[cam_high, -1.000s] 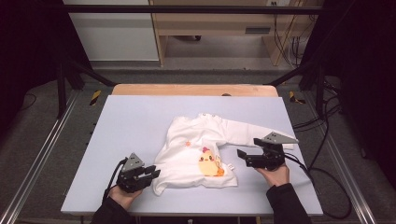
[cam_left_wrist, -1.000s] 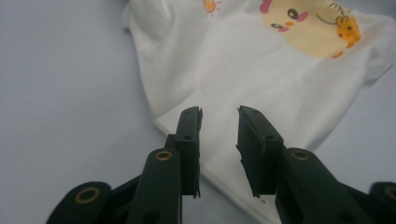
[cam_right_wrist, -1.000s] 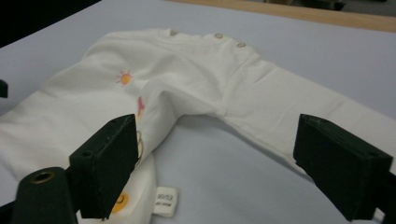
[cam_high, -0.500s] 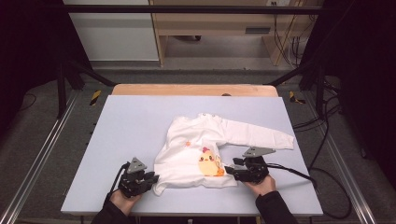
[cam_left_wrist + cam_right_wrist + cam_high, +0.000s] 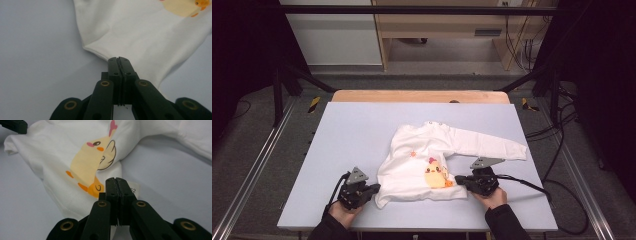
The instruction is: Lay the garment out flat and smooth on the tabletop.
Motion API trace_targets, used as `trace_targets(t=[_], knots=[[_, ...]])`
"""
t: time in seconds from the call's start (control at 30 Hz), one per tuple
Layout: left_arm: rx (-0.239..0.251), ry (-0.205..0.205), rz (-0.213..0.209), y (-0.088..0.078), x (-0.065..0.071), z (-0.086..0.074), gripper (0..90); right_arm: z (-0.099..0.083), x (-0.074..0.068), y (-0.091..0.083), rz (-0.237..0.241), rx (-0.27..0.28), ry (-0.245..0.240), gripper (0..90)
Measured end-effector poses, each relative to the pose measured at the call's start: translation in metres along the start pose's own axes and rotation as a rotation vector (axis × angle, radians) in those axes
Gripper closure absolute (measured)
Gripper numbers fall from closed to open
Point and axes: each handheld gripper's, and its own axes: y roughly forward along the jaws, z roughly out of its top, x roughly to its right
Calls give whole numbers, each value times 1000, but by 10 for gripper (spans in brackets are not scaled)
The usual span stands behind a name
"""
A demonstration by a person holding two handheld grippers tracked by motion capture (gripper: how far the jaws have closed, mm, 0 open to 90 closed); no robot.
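Note:
A white long-sleeved shirt (image 5: 422,155) with a yellow chick print (image 5: 436,175) lies on the pale blue table (image 5: 357,130), one sleeve (image 5: 492,145) stretched to the right. My left gripper (image 5: 376,189) rests at the hem's left corner. Its jaws have just been closing and now pinch that corner (image 5: 119,58) of the shirt (image 5: 140,30). My right gripper (image 5: 458,180) sits at the hem's right corner beside the chick. Its jaws have just been closing too, and stand shut (image 5: 116,179) on the shirt's edge (image 5: 62,152) by a small label (image 5: 133,190).
A wooden board (image 5: 419,96) runs along the table's far edge. Metal rails flank both sides. A black cable (image 5: 532,186) trails right from the right gripper. Bare table lies left of and beyond the shirt.
The right gripper came down and in toward the hem's right corner and closed on it. The left gripper stayed put and closed on the left corner.

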Motion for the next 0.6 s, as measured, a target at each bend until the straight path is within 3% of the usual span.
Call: trace_targets(t=[0.17, 0.33, 0.47, 0.6], knots=[[48, 29, 32, 9, -11, 9, 884, 4, 3, 0, -52, 47, 5, 890], [46, 36, 27, 13, -13, 7, 871, 1, 5, 10, -83, -14, 4, 841], [80, -16, 8, 4, -14, 4, 766, 1, 3, 2, -102, 46, -12, 679], [127, -66, -9, -16, -12, -5, 646, -2, -2, -13, -90, 122, -24, 555]])
